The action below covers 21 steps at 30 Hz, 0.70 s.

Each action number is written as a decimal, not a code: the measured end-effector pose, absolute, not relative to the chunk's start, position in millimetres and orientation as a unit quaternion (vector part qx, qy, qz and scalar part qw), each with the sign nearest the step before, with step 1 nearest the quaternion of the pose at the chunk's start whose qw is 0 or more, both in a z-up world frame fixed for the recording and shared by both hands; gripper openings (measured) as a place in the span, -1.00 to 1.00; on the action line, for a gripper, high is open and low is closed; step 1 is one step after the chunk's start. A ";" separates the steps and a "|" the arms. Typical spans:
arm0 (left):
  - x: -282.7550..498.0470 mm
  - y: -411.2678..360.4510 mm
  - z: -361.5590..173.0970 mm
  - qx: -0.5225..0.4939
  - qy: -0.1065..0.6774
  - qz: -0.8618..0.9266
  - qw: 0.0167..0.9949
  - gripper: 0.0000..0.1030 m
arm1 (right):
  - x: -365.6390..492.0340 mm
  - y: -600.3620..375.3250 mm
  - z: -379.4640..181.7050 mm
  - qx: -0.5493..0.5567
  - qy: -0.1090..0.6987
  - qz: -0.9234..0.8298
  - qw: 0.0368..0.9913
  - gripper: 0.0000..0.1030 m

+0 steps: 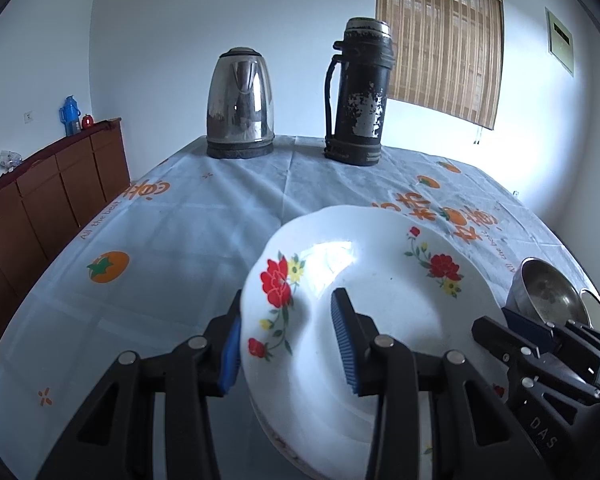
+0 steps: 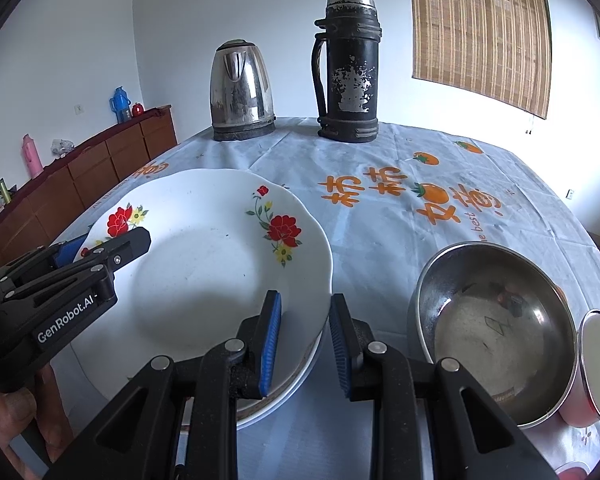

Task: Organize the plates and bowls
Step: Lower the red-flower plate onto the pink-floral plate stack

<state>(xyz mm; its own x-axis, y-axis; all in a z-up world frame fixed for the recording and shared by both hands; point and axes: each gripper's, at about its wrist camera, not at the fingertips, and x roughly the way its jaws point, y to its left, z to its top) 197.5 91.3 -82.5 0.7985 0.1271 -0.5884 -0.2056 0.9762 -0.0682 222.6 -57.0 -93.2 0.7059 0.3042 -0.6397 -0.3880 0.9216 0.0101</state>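
On the table [image 2: 380, 240], both tools straddle opposite rims of the top floral plate [image 2: 204, 272]: left tool [image 1: 286, 344] and right tool [image 2: 305, 344] both spread. Close both evenly before lifting, keeping it level over the plates beneath and away from the steel bowl [image 2: 496, 332].

White plate [image 2: 204, 280], red flowers

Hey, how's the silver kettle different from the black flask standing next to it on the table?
The kettle is shiny bare steel, while the flask is black with paint flaking off. The kettle is squat and widens toward its base; the flask is taller and straight-sided. The flask's handle shows on its left side; no kettle handle is visible. Both stand upright at the far edge of the table.
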 end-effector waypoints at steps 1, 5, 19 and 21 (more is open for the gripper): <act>197.5 91.2 -83.0 -0.064 0.306 0.088 0.946 -0.25 | 222.4 -57.1 -93.1 -0.063 0.334 0.187 0.922 -0.49; 198.7 90.5 -84.9 -0.062 0.311 0.087 0.944 -0.25 | 222.5 -56.7 -94.1 -0.067 0.337 0.186 0.920 -0.49; 202.7 89.7 -92.3 -0.056 0.331 0.084 0.938 -0.25 | 223.6 -53.8 -95.4 -0.079 0.342 0.177 0.919 -0.49; 202.7 89.9 -92.7 -0.056 0.331 0.084 0.938 -0.25 | 223.5 -53.7 -95.5 -0.079 0.343 0.177 0.919 -0.49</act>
